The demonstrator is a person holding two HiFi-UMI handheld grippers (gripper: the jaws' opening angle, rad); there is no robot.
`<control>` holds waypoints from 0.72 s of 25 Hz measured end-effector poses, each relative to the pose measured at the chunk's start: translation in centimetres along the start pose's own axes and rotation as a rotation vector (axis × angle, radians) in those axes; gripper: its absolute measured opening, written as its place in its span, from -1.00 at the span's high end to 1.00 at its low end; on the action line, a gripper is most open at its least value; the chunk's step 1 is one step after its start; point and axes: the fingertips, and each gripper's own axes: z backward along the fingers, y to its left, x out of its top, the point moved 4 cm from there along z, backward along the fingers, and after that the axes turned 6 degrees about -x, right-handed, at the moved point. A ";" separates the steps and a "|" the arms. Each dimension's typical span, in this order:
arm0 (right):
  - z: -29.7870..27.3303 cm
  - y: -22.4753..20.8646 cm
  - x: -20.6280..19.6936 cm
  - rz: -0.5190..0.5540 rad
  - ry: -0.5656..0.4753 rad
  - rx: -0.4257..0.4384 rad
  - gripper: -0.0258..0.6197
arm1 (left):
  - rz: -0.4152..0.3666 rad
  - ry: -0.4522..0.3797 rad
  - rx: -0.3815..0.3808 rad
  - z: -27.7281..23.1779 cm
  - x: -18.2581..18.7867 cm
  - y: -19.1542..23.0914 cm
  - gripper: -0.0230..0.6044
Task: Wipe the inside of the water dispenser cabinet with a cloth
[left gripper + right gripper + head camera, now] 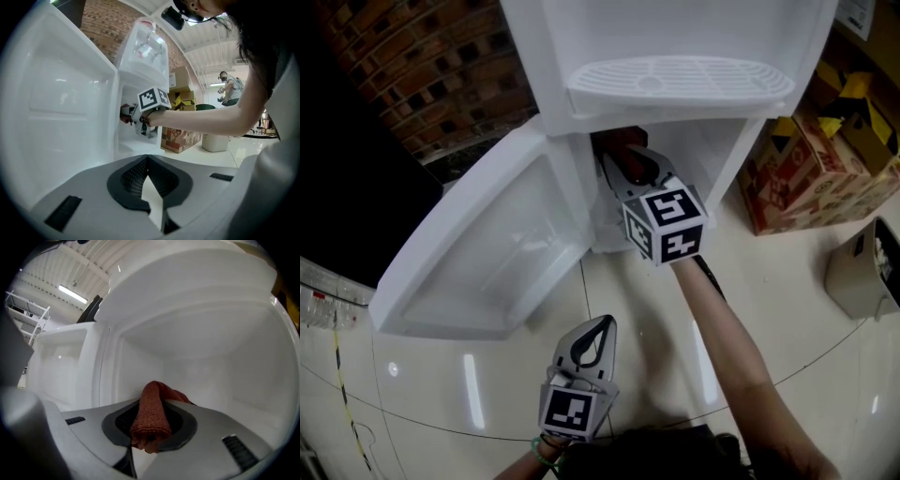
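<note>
A rust-red, ribbed cloth (150,420) stands out against the plain white cabinet (220,371) — red-brown brick wall (422,66) at the frame's upper left, glossy cream floor (825,375) below.

Glossy cream tiled floor (487,403), with light glare streaks and thin dark seams between tiles. A white water dispenser (675,37) stands directly on it. Right of the dispenser and close beside it, printed cardboard boxes (806,178) sit on the floor, more stacked behind them. Further right, past the boxes, is a beige bin (858,272). Well left of the dispenser, a thin yellowish cord (337,361) lies across the tiles.
</note>
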 end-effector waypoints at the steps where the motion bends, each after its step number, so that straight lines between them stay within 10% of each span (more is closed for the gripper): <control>1: 0.0 0.1 -1.3 -0.009 0.029 0.004 0.66 | -0.001 0.000 0.002 0.0 0.0 0.0 1.00; 13: 0.8 1.4 -13.8 0.046 0.352 0.055 0.66 | -0.001 0.014 0.005 0.2 -0.4 -0.2 1.00; 18: 1.1 0.7 -12.5 0.074 0.339 0.017 0.66 | -0.002 0.012 0.013 0.4 -0.4 -0.2 1.00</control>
